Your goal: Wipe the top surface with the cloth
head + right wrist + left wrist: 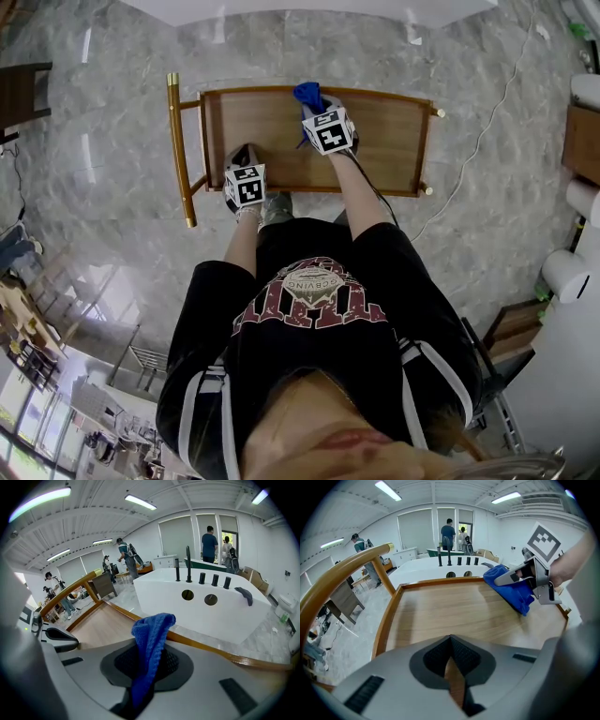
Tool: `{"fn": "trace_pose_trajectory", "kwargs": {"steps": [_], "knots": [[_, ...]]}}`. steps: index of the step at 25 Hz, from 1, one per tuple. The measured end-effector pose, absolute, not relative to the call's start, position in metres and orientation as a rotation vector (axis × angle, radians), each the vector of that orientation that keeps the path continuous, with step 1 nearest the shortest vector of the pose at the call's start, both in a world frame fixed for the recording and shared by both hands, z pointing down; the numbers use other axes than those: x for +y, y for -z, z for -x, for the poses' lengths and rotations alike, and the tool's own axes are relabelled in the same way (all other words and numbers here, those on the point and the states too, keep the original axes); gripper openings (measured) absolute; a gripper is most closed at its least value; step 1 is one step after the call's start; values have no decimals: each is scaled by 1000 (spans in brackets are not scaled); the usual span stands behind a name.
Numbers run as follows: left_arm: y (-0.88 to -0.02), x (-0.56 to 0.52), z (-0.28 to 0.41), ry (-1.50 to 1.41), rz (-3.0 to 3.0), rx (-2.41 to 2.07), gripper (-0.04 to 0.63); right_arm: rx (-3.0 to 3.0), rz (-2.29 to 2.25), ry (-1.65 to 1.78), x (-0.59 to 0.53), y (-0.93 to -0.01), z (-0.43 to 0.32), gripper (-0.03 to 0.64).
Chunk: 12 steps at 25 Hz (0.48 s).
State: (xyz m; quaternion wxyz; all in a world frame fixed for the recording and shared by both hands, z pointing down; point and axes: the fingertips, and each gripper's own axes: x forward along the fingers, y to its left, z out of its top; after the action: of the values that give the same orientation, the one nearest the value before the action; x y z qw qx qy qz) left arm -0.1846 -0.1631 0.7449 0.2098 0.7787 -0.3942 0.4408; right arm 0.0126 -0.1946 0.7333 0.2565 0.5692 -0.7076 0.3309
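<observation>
In the head view the right claw (pixel 311 101) and its marker cube cover most of the cloth (pixel 307 91). Only a blue tuft shows, near the far rim of the wooden tabletop (pixel 394 141). The right gripper view shows that claw clamped on the cloth, a blue knitted fold standing limp between the jaws, its lower end lost in shadow. The left claw (pixel 451 644) is closed with nothing in it, low at the tabletop's near edge. Whether it touches the wood is unclear.

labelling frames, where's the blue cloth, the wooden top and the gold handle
blue cloth (pixel 149 639): right gripper view, its upright fold
wooden top (pixel 272 131): head view, bare left part
gold handle (pixel 180 150): head view, middle of the bar
</observation>
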Motion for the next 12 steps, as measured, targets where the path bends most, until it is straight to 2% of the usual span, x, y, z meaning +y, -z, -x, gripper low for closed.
{"fn": "trace_pose_trajectory", "kwargs": {"steps": [12], "knots": [[-741,-164,177,-1240,-2181,-1102,48,-1864,-1618,-916,-174,-731,-63,55]]}}
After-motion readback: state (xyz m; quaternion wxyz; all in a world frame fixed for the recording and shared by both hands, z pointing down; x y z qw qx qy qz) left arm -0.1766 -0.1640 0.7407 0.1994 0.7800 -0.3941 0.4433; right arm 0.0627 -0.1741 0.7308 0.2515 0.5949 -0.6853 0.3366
